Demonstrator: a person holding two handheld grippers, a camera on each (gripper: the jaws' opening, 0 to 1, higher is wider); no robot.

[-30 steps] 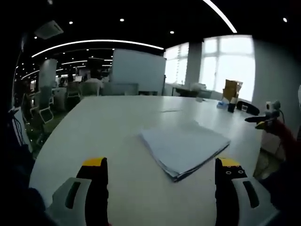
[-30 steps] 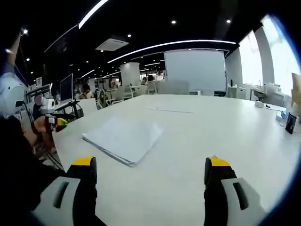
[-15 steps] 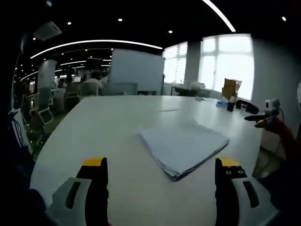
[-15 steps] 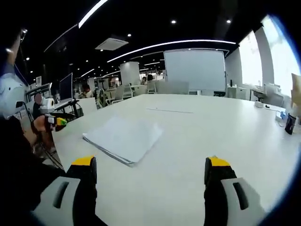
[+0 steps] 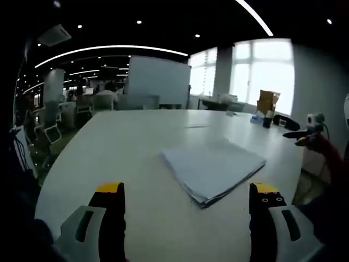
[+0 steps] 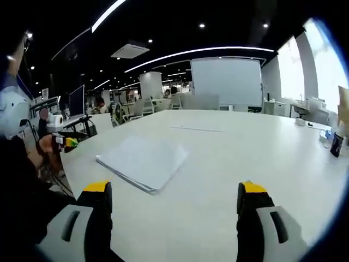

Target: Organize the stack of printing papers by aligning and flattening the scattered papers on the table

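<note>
Paper stack (image 5: 212, 170) ahead of left claw (image 5: 185, 204)

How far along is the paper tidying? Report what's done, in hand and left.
Done: nothing visible; the paper stack lies on the white table with its sheets slightly fanned at the near edges. In hand: nothing; the left gripper and right gripper are open, short of the stack. Left: aligning and flattening it all.

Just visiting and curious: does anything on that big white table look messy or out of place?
Slightly. The stack of white printing papers lies skewed to the white table's edges, and its sheets are fanned unevenly along the near edge. A lone flat sheet lies farther back, apart from it. Nothing looks spilled or damaged.
</note>
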